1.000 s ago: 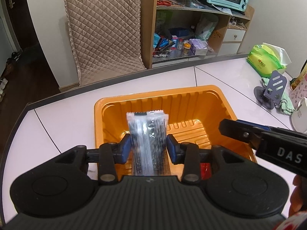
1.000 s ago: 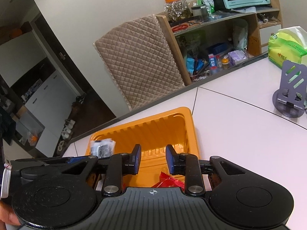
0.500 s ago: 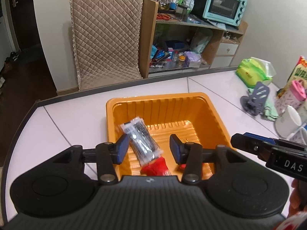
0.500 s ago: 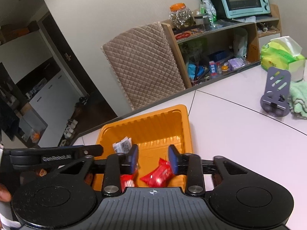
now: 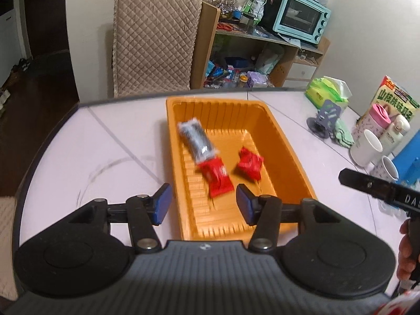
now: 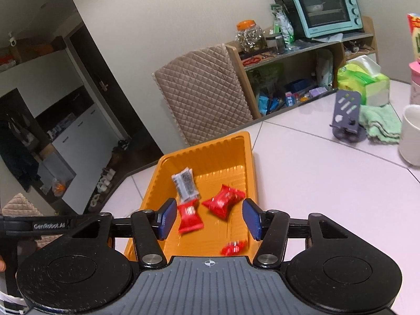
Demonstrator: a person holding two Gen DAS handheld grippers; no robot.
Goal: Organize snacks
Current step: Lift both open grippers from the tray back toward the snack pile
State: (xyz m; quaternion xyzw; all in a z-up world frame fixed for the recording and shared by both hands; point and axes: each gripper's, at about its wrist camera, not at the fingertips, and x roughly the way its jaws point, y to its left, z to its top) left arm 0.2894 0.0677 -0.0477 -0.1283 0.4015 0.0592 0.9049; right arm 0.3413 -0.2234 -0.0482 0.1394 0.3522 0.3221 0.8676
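An orange tray (image 5: 288, 147) sits on the white table; it also shows in the right wrist view (image 6: 252, 157). In it lie a clear-wrapped dark snack pack (image 5: 195, 140) (image 6: 185, 183) and red snack packets (image 5: 216, 177) (image 5: 249, 163) (image 6: 223, 200) (image 6: 189, 216). A third red packet (image 6: 233, 248) lies at the tray's near end in the right wrist view. My left gripper (image 5: 203, 204) is open and empty above the tray's near end. My right gripper (image 6: 208, 219) is open and empty above the tray.
At the right stand a grey phone stand (image 5: 326, 116), a green cloth (image 5: 342, 134), a tissue pack (image 5: 328, 90), white mugs (image 5: 366, 148), a pink bottle (image 5: 372, 120) and a snack box (image 5: 393, 98). A quilted chair (image 5: 155, 42) and shelf (image 5: 252, 52) stand behind the table.
My left gripper opened and let go of the dark snack pack, which now lies in the tray. Both grippers drew back and up from the tray, and the right one opened wider.
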